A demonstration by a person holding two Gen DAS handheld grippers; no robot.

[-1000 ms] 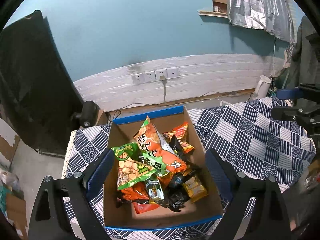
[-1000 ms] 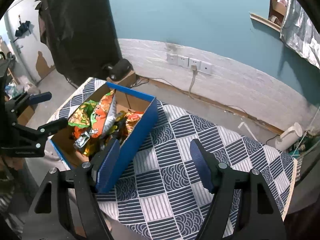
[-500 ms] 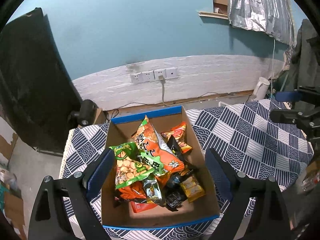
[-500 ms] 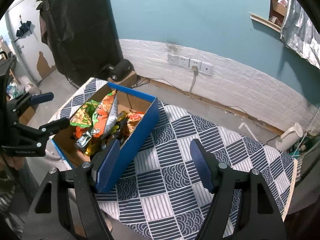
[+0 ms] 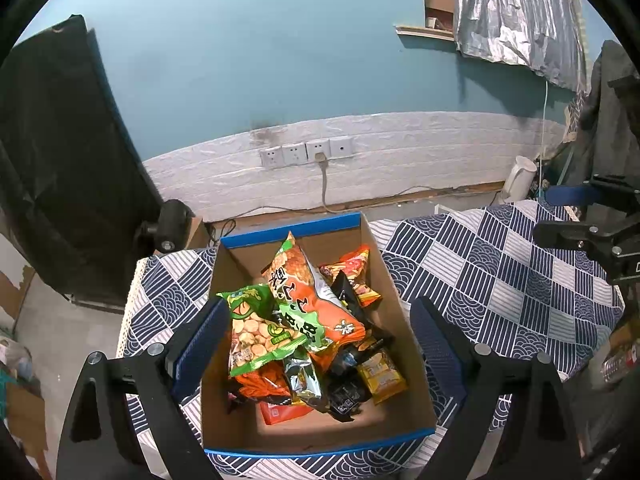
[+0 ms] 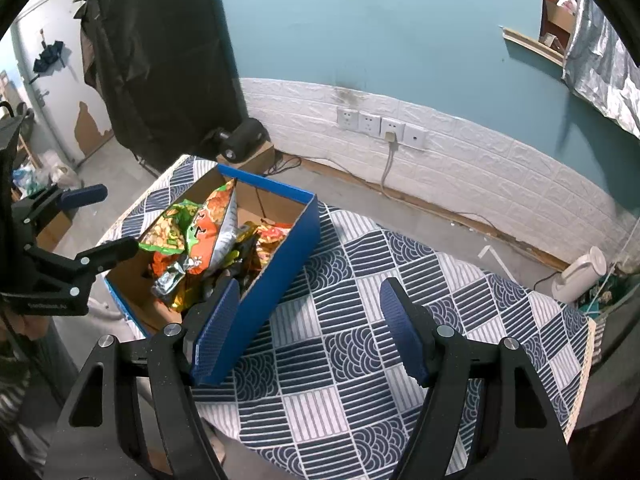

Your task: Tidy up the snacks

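Note:
A blue-edged cardboard box sits on the left part of a table with a navy and white patterned cloth. It holds a heap of snack bags: a large orange and green bag, a green biscuit bag, a yellow packet and several small dark ones. My left gripper is open and empty, above the box. My right gripper is open and empty, over the cloth just right of the box. The bags also show in the right wrist view.
A white kettle stands on the floor beyond the table's right end. A wall with sockets and a cable is behind. A black lamp head sits behind the box's left corner. A black cloth hangs at left.
Both views have shifted only slightly; the box sits a little further left in the left wrist view. Both grippers stay open and nothing in the box has moved.

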